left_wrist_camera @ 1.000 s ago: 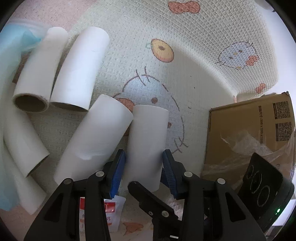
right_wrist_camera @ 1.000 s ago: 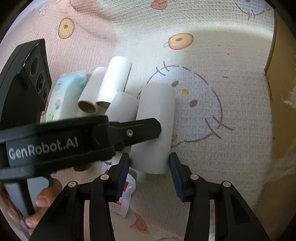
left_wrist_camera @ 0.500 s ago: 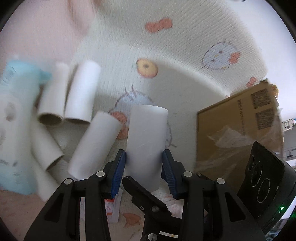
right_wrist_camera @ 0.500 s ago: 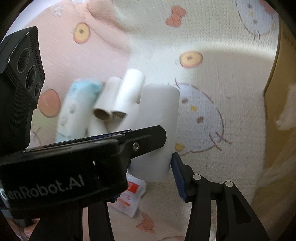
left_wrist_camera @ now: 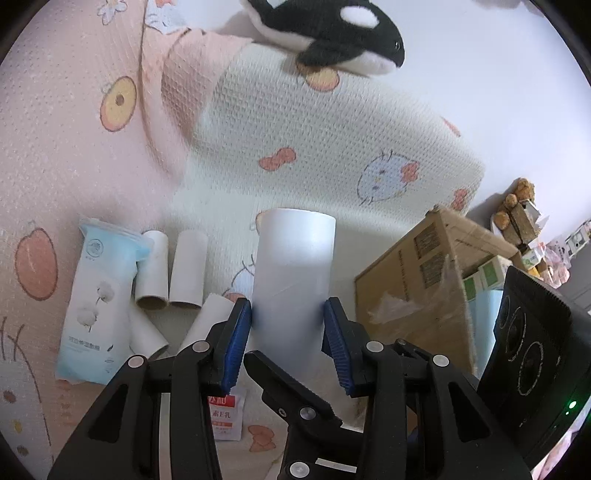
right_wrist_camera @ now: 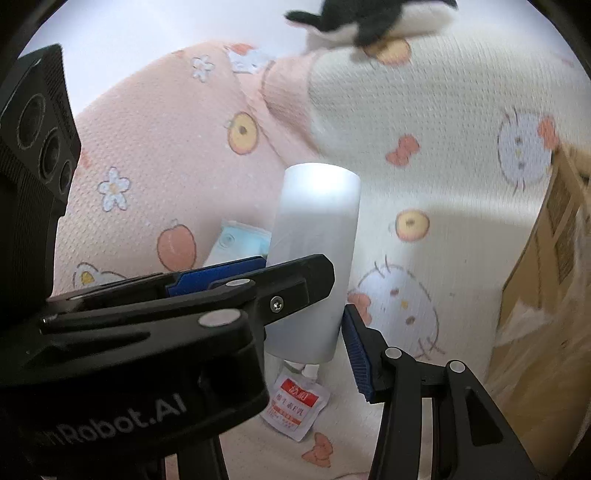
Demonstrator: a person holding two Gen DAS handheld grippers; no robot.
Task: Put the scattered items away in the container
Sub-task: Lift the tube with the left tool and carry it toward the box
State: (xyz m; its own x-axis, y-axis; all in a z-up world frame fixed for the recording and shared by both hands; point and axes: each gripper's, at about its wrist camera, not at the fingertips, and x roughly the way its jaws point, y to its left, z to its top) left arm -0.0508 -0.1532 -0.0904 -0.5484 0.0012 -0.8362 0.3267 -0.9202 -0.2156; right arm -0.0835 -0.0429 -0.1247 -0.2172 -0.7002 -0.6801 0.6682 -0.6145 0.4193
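Observation:
My left gripper (left_wrist_camera: 287,332) is shut on a white paper roll (left_wrist_camera: 293,273) and holds it up off the patterned mat; the roll also shows in the right wrist view (right_wrist_camera: 314,254). My right gripper (right_wrist_camera: 314,350) sits around the same roll; its right pad is just beside it and its left finger is hidden behind the left gripper. Several more white rolls (left_wrist_camera: 188,273) and a blue tissue pack (left_wrist_camera: 98,306) lie on the mat at the left. A small sachet (right_wrist_camera: 295,406) lies below the roll. The cardboard box (left_wrist_camera: 424,280) stands at the right.
A plush orca (left_wrist_camera: 332,33) lies at the far edge of the mat. The box (right_wrist_camera: 546,277) holds green cartons and clear plastic film. Shelves with small items stand far right.
The left gripper has lifted the white roll off the mat, up and away from the other rolls. The view has tilted up and the orca has come into sight.

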